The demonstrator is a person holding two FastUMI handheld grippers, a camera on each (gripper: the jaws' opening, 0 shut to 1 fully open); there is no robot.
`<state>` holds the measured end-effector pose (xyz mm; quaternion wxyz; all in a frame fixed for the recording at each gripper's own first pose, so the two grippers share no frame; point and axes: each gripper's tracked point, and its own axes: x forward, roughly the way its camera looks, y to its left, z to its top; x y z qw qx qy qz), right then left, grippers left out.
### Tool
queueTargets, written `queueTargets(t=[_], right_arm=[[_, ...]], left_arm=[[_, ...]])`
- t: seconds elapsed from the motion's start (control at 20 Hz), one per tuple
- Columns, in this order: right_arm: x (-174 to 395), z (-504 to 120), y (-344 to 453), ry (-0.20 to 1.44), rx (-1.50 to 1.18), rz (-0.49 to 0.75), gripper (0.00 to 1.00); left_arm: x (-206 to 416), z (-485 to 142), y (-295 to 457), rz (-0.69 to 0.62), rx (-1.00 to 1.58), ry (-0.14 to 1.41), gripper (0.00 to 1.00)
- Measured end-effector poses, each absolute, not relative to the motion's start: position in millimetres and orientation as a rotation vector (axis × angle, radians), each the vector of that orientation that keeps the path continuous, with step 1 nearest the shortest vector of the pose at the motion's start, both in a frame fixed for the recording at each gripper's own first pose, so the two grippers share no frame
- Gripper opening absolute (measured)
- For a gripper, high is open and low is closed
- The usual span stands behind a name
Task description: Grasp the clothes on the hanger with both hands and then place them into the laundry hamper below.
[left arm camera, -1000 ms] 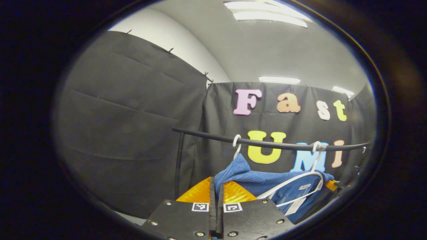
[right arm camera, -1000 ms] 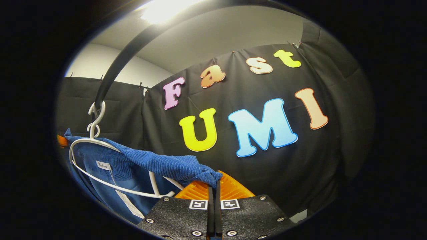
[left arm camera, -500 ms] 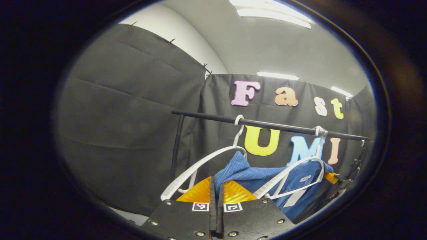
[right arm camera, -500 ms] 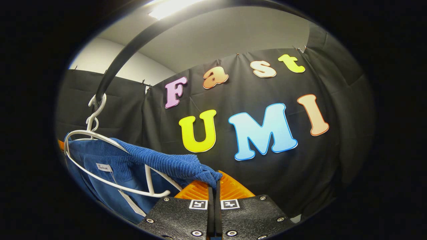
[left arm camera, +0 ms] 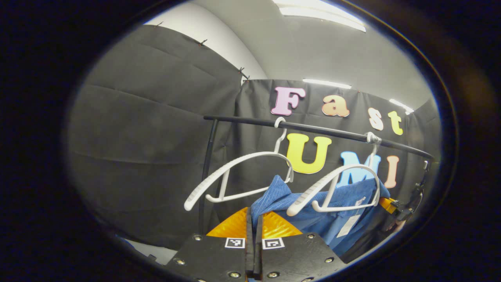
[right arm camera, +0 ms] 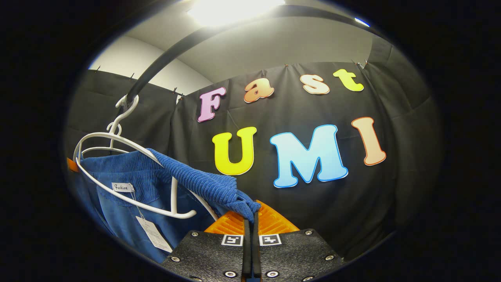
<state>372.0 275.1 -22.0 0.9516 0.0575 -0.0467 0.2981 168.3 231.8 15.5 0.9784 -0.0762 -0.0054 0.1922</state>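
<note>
A blue corduroy garment (left arm camera: 313, 213) hangs stretched between my two grippers. In the left gripper view my left gripper (left arm camera: 253, 219) is shut on one corner of it, low in the middle. Behind it two white hangers (left arm camera: 238, 176) (left arm camera: 336, 188) hang from a black rail (left arm camera: 313, 128); the cloth has slid down off them and sits below their arms. In the right gripper view my right gripper (right arm camera: 250, 213) is shut on the other end of the garment (right arm camera: 195, 184), which drapes left past a white hanger (right arm camera: 117, 156) with a label and a paper tag showing.
The black rail (right arm camera: 164, 62) curves overhead in the right gripper view, and its upright post (left arm camera: 205, 172) stands left of the hangers. Black cloth walls close in all round. The other gripper and hand (left arm camera: 399, 209) show at the far right edge.
Both grippers have dropped lower with the garment. The cloth has slipped down off the two hangers, whose white arms now stand bare above it. The rail sits higher in both views.
</note>
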Motion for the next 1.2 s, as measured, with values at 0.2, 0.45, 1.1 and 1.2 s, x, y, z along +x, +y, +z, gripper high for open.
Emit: queueTargets(t=[0.2,0.45,1.1,1.2], right_arm=[[376,-31,270,-0.096,0.085,0.589,0.01],[379,-47,256,-0.085,0.054,0.552,0.0],[360,-93,208,0.045,0.064,0.518,0.0],[355,-100,201,0.057,0.053,0.51,0.0]], left_arm=[[171,-1,214,0.381,-0.134,0.036,0.01],[177,-29,189,0.357,-0.123,0.108,0.01],[180,-54,162,0.323,-0.06,0.174,0.01],[180,-55,162,0.319,-0.065,0.187,0.07]])
